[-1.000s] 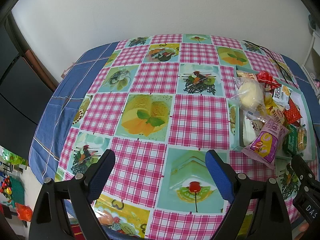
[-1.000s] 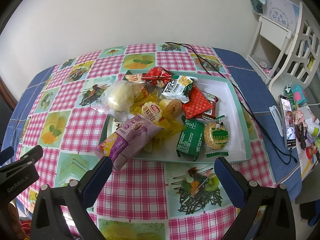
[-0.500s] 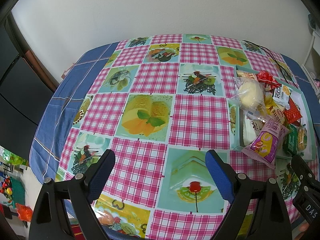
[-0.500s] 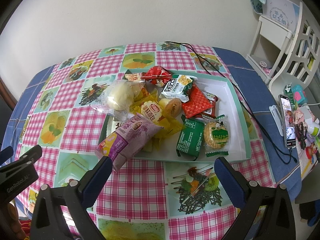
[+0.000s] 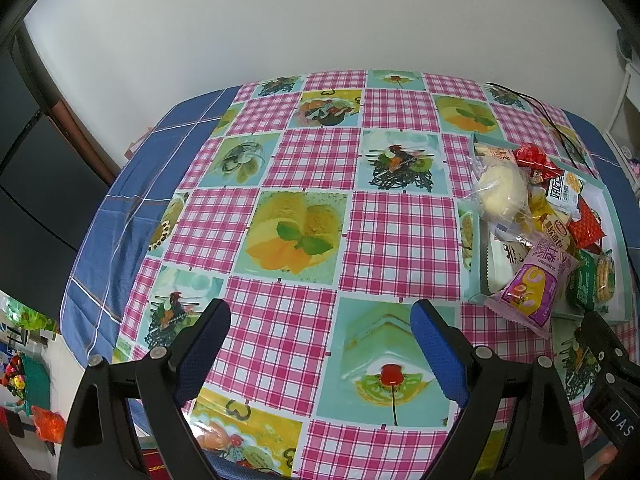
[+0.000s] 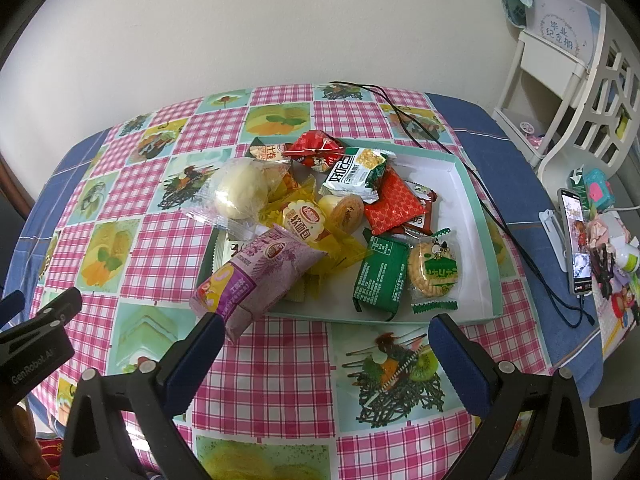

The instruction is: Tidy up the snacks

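While the left gripper (image 5: 320, 334) hangs over bare tablecloth (image 5: 304, 160), jaws spread wide and holding nothing, the tray (image 5: 476, 240) of snacks lies well off to its right in the left wrist view. The purple pack (image 5: 532, 284) overhangs the tray's near corner there.

Right wrist view: right gripper (image 6: 324, 344), jaws likewise spread and empty, sits just short of the tray (image 6: 472, 208), so by my reading the right hand is the nearer. Purple pack (image 6: 256, 276): puffy pillow bag, long axis running from near-left to far-right, its near end hanging over the tray rim close to the left finger (image 6: 196, 360). Behind it, heaped: clear-wrapped bun (image 6: 240, 194), green pack (image 6: 380, 276), biscuit (image 6: 434, 270), red pack (image 6: 394, 208). Tray's right part bare.
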Demonstrator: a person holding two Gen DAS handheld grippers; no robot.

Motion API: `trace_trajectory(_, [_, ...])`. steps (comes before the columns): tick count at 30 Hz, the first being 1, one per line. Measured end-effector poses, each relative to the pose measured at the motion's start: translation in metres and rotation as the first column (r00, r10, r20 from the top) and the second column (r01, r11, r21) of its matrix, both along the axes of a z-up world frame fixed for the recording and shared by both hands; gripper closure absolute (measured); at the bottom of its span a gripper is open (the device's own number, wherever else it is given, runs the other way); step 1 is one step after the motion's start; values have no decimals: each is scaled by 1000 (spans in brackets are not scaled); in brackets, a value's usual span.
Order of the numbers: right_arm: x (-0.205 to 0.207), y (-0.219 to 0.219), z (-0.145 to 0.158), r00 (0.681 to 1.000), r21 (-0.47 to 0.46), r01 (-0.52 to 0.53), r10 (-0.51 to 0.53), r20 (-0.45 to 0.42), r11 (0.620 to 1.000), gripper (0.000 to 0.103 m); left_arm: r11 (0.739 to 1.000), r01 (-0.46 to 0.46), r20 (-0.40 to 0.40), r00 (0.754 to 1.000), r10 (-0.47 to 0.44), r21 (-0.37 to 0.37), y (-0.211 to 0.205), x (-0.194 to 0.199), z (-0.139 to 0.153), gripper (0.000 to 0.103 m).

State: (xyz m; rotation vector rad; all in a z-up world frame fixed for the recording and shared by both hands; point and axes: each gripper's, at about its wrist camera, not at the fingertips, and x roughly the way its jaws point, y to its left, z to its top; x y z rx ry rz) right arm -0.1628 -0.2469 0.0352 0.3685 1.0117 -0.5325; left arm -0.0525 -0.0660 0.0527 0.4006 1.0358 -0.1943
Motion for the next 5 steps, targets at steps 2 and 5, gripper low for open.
trace_trajectory(2, [0, 0, 0, 1000, 0, 0, 0, 0, 1000, 0, 1000, -2, 1, 1000, 2, 1, 0, 0, 0, 11])
trace_trajectory(5, [0, 0, 0, 1000, 0, 0, 0, 0, 1000, 0, 1000, -2, -4, 1000, 2, 2, -1, 0, -1, 11])
